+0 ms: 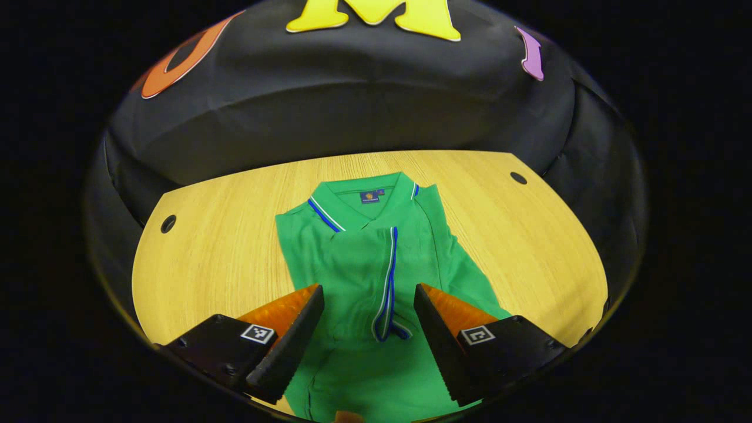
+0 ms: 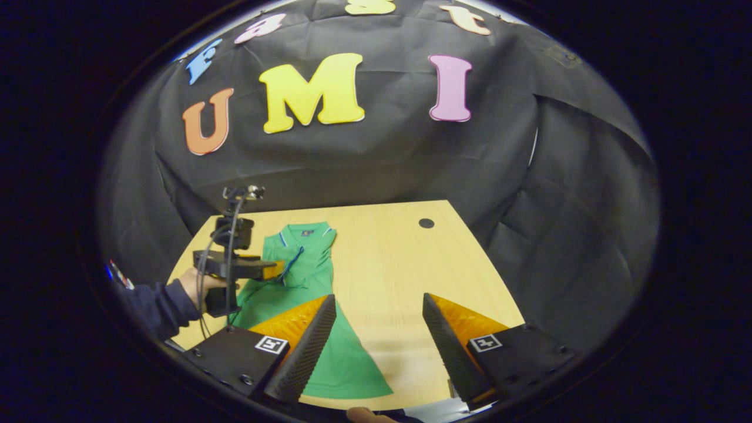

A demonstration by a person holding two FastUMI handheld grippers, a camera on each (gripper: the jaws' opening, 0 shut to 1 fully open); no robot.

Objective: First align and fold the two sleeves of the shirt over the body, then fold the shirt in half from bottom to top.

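- Both tongs stand apart, clamped on nothing: our left tongs [image 1: 368, 317] hang over the green shirt [image 1: 376, 258], our right tongs [image 2: 379, 326] over the bare desk [image 2: 399, 258] beside it.
- We see the shirt lying flat, collar [image 1: 352, 202] toward the far wall, its long axis running away from us, hem end toward us.
- A sleeve with a blue-striped cuff [image 1: 388, 276] lies folded across the chest; the other side looks tucked in too, though we cannot be sure.
- The left tongs are the nearer, directly above the body; from the right tongs the shirt lies to the left.
- The left gripper view cuts off the hem, and the right tongs' left finger [image 2: 305, 343] covers part of the lower body.
- A hand [image 2: 197, 288] and dark sleeve [image 2: 155, 308] hold the left tongs.
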